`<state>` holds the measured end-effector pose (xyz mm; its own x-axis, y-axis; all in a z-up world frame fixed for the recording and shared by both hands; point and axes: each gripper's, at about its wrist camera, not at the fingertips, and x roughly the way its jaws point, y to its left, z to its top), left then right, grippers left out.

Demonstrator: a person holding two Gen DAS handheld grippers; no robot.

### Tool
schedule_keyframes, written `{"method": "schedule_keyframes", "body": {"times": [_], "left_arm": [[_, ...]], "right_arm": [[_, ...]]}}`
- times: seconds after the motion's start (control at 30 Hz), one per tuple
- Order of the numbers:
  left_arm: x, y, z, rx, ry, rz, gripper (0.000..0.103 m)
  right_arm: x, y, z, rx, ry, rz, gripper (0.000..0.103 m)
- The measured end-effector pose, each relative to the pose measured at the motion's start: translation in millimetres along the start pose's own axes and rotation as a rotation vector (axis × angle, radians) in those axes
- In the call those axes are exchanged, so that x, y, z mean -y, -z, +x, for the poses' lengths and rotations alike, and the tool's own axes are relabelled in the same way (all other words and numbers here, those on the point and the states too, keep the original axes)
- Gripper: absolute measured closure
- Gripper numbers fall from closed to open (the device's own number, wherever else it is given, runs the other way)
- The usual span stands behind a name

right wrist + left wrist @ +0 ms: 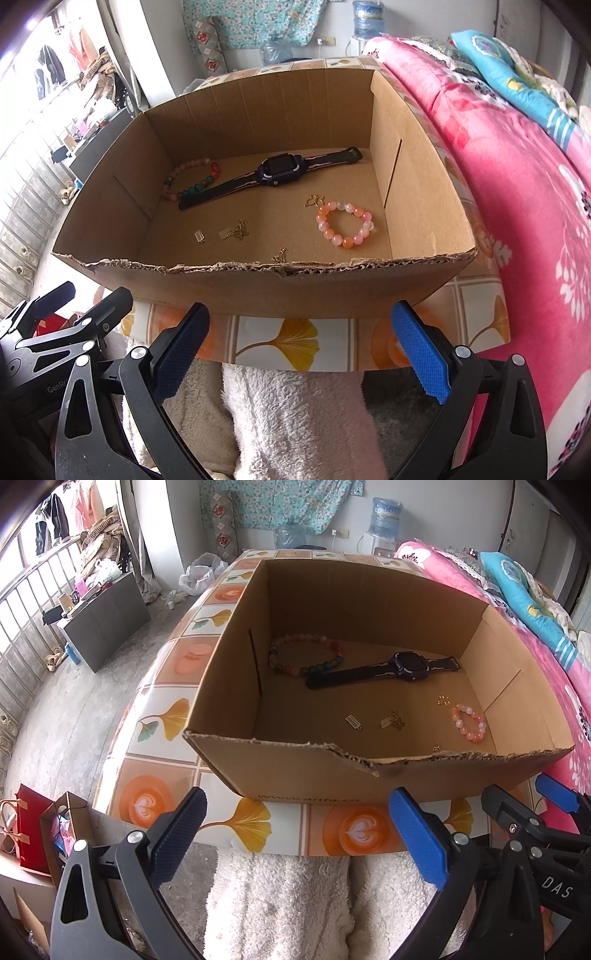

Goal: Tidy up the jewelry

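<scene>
An open cardboard box (295, 775) (258, 291) stands on a tiled-pattern table. Inside lie a multicoloured bead bracelet (334, 650) (213, 170), a dark wristwatch (408, 663) (279, 169), a pink and orange bead bracelet (468, 723) (345, 223), and small gold charms and chain pieces (391, 722) (234, 233). My left gripper (299, 834) is open and empty, in front of the box's near wall. My right gripper (301, 350) is open and empty too, also just before the near wall. The right gripper's body (535, 830) shows at the left wrist view's right edge.
The table (177, 716) (295, 343) has a floor drop on its left. A bed with a pink quilt (517, 184) (554, 686) runs along the right. A white fleece garment (280, 904) (295, 417) lies below the grippers. Red and brown bags (33, 830) stand at the lower left.
</scene>
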<state>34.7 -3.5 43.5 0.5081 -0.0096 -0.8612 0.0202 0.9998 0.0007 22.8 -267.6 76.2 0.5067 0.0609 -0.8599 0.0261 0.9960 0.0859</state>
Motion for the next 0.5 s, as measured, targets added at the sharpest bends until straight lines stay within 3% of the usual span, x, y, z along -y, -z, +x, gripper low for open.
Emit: {"method": "schedule_keyframes", "body": {"times": [0.5], "left_arm": [[1.3,-0.5,0.0,-0.003,0.000,-0.001,0.006]], "right_arm": [[0.0,-0.3,0.4,-0.002,0.005,0.007,0.008]]}}
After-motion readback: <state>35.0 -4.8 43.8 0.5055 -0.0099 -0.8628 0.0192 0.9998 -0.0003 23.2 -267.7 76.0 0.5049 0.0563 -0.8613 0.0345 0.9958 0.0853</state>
